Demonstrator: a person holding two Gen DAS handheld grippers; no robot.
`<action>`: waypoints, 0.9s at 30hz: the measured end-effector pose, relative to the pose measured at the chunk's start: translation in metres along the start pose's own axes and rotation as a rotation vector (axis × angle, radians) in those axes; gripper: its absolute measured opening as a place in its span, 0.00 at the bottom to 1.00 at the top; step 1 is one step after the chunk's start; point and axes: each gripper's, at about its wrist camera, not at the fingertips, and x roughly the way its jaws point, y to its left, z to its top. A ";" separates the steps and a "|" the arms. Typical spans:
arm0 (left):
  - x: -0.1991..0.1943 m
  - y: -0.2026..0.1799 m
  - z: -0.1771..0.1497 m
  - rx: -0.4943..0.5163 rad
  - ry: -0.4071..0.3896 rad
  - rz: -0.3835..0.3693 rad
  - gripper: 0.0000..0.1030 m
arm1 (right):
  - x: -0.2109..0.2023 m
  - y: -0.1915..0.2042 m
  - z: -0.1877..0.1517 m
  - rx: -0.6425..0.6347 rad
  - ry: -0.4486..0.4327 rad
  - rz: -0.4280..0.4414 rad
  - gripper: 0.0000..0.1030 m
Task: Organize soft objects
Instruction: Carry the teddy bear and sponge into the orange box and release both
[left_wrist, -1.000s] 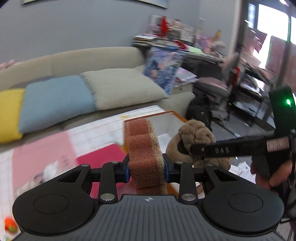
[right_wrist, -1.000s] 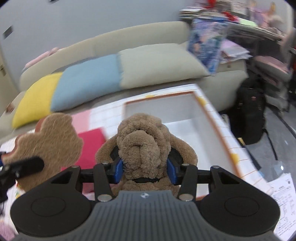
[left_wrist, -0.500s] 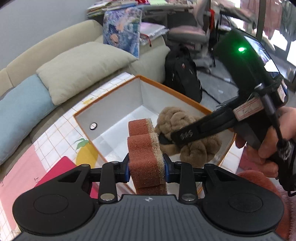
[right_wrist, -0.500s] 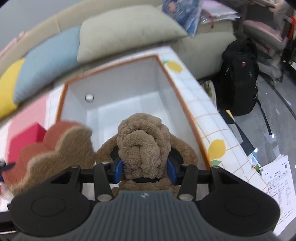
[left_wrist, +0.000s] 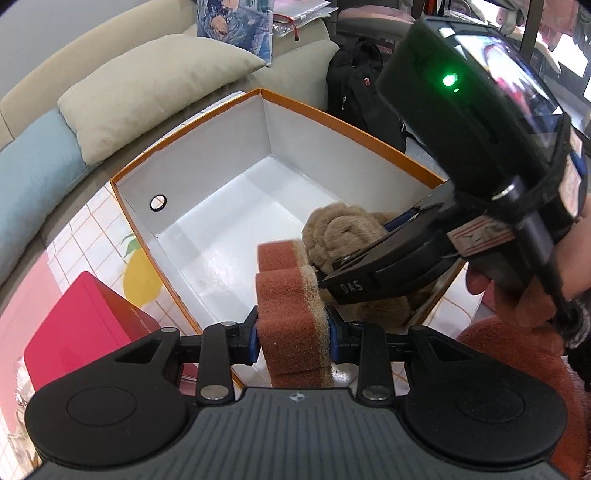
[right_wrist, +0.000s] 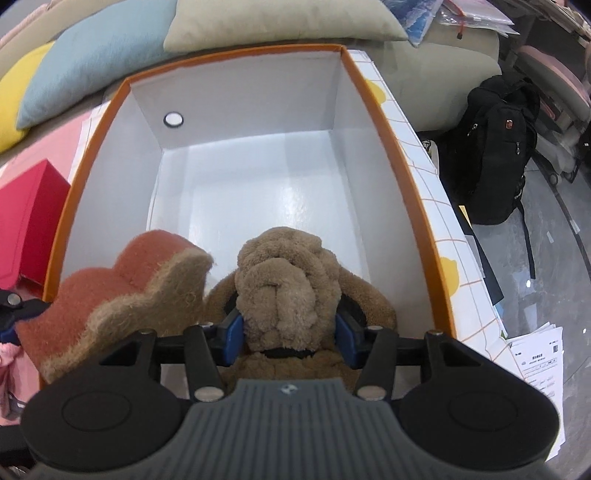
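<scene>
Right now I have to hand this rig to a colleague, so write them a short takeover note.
Left gripper: shut on the reddish-brown plush toast.
Right gripper: shut on the brown plush dog.
Both toys hang side by side over the near end of the orange-rimmed white box; no toy shows on its visible floor.
Done: both picked up and carried to the box.
Left: lower, release each inside, withdraw.

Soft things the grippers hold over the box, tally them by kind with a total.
Plush dog, in the right gripper: 1
Red and tan sponge, in the left gripper: 1
Total: 2, both over the orange-rimmed box.
</scene>
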 end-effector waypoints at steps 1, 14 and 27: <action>-0.001 0.000 -0.001 -0.006 -0.001 -0.002 0.37 | 0.000 0.000 0.000 -0.004 0.005 -0.007 0.51; -0.035 0.013 -0.008 -0.059 -0.066 -0.063 0.64 | -0.035 0.013 0.003 -0.095 -0.065 -0.102 0.66; -0.129 0.062 -0.064 -0.200 -0.356 0.022 0.64 | -0.123 0.061 -0.038 0.024 -0.422 -0.079 0.81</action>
